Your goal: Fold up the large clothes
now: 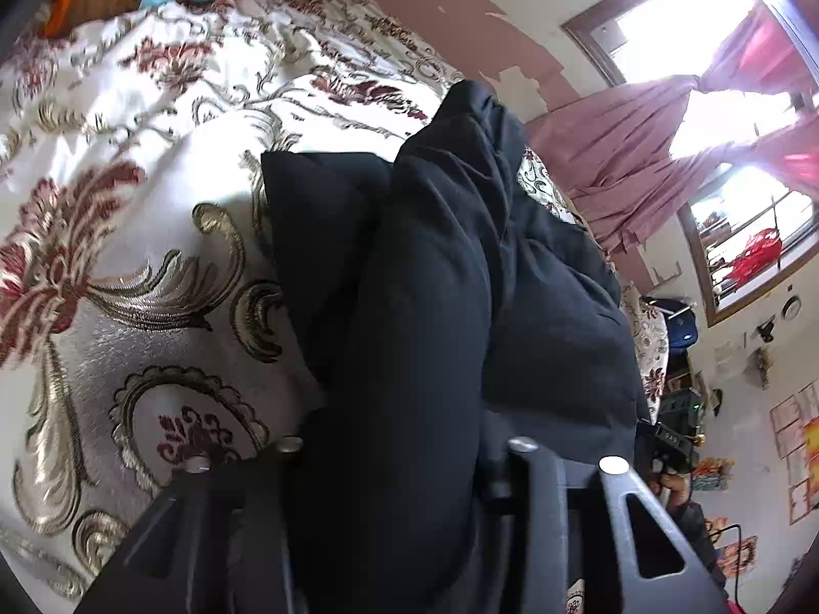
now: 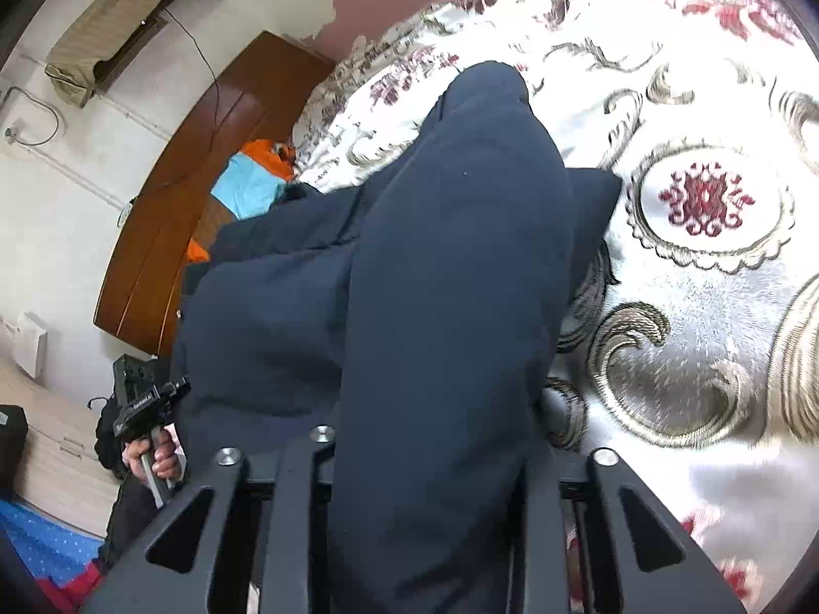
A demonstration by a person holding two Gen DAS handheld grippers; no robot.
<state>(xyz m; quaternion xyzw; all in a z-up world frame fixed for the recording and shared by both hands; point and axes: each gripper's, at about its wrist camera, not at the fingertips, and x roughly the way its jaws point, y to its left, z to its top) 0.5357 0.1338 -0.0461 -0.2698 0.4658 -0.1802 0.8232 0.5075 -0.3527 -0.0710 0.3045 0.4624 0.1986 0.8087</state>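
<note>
Fabric of a dark navy garment (image 1: pixel 409 332) fills the narrowed left gripper (image 1: pixel 394 460), bunching up toward twelve o'clock; the pads seem clamped on it, though cloth hides the fingertips. Likewise the right gripper (image 2: pixel 435 460) pinches the same garment (image 2: pixel 450 281). It drapes over a cream floral embroidered bedspread (image 1: pixel 128 256). Only the right view shows, at eight o'clock, a hand (image 2: pixel 158 455) holding the other gripper's handle. Only the left view shows pink curtains (image 1: pixel 640 153) at two.
</note>
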